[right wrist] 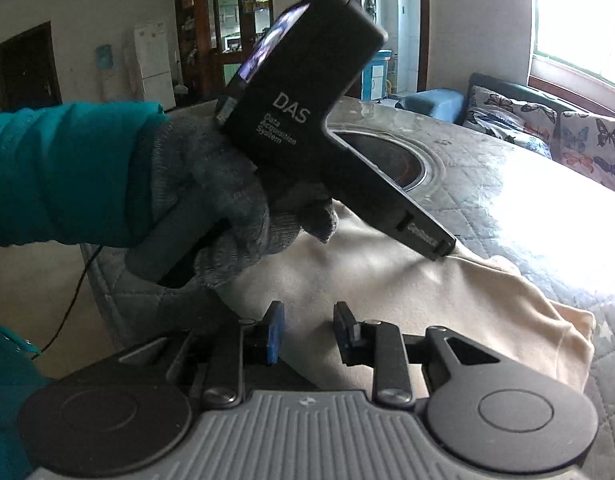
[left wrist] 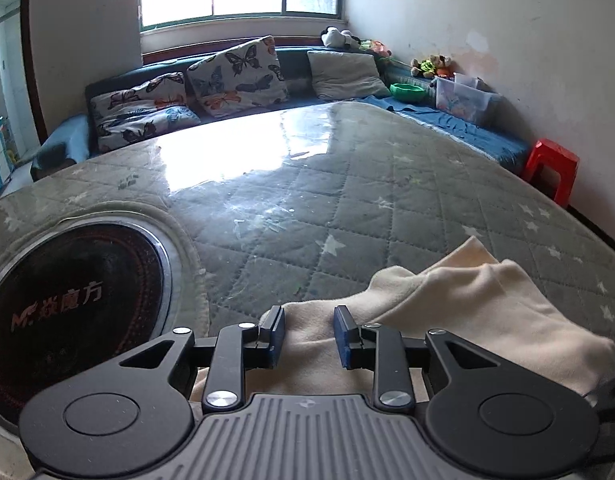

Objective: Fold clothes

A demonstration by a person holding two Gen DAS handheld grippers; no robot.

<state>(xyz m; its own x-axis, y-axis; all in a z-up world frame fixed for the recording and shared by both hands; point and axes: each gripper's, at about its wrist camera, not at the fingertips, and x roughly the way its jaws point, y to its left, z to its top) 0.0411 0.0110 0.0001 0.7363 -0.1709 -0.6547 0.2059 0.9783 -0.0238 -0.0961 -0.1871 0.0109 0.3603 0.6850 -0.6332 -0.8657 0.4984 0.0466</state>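
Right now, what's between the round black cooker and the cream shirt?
Only quilted table cover lies between the cooker and the cream shirt, as the left wrist view shows.

Both views low, close over shared cream garment (left wrist: 459,304), facing crosswise

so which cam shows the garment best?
Right wrist. The cream garment spreads across the quilted table, with the left gripper down at its far edge. Left wrist sees only a bunched part beyond its open fingers.
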